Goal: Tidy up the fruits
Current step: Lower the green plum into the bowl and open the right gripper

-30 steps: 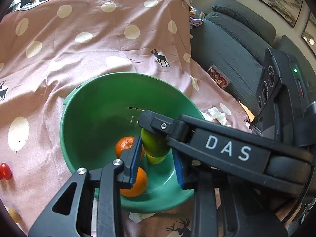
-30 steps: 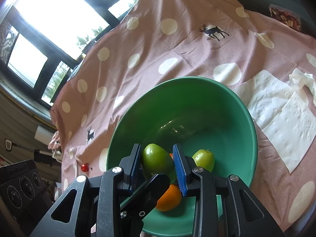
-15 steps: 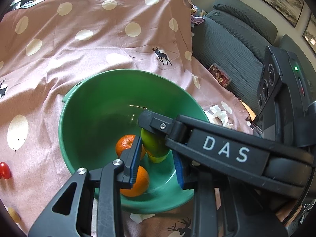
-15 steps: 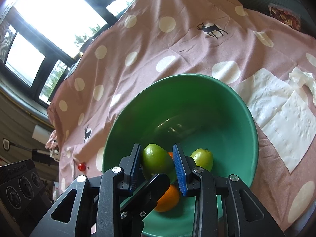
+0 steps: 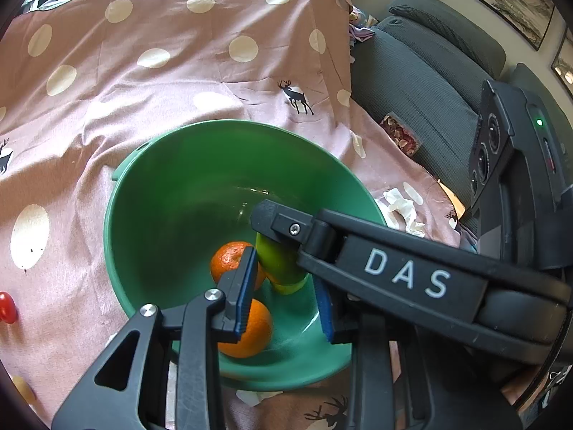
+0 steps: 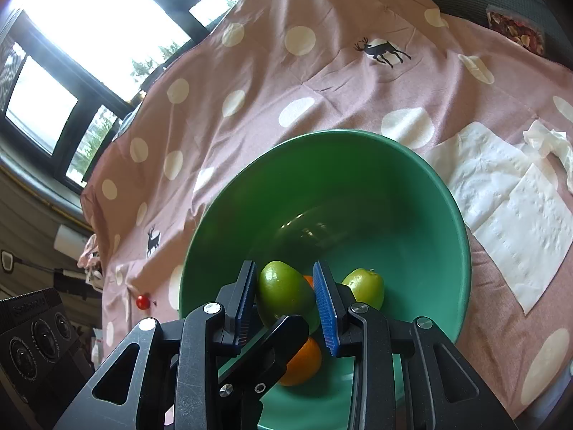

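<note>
A green bowl point(image 5: 150, 186) point(image 6: 358, 136) sits on a pink spotted cloth. It holds two oranges point(image 5: 229, 258) point(image 5: 254, 333) and a small green fruit point(image 6: 363, 286). My right gripper point(image 6: 284, 276) hangs over the bowl's inside, shut on a larger green fruit point(image 6: 283, 294) point(image 5: 279, 265). In the left wrist view its finger point(image 5: 279, 222) crosses from the right above that fruit. My left gripper point(image 5: 286, 279) hovers over the near side of the bowl. Its blue pads stand a little apart with nothing pressed between them. One of its fingers point(image 6: 265, 351) shows below the held fruit.
A red cherry tomato point(image 5: 7, 308) point(image 6: 142, 301) lies on the cloth left of the bowl. White paper tissues point(image 6: 501, 215) and a crumpled one point(image 5: 401, 208) lie to the right. A grey sofa point(image 5: 429, 89) with a snack packet point(image 5: 399, 136) borders the right edge.
</note>
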Motion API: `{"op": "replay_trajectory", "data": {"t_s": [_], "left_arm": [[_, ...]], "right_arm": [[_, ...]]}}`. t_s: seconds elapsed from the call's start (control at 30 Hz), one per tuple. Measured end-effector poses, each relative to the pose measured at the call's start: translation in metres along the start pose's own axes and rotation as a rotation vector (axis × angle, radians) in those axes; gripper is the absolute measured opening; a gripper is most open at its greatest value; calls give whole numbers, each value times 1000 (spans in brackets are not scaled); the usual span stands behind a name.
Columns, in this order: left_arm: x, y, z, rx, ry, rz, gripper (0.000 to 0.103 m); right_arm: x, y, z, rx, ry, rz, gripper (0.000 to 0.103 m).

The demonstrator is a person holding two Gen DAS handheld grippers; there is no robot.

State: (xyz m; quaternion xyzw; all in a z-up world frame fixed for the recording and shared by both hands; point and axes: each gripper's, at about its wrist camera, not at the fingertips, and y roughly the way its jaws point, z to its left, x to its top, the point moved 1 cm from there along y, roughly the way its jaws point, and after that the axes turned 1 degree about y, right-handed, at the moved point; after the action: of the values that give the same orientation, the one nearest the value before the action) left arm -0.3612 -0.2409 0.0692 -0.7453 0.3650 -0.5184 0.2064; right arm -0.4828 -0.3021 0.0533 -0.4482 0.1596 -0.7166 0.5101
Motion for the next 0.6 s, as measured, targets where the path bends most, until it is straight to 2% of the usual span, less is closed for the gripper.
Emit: {"op": "replay_trajectory", "data": {"t_s": [0.3,0.4,0.6], "left_arm": [[0,2,0,14,-4,7,30],[0,3,0,16,-2,7,26],[-1,3,1,16,-5,10,25]], "right_arm": [[0,2,0,-16,-3,4,35],[-1,3,-1,-28,-1,4,33],[-1,2,0,-40,-3,6,31]]}}
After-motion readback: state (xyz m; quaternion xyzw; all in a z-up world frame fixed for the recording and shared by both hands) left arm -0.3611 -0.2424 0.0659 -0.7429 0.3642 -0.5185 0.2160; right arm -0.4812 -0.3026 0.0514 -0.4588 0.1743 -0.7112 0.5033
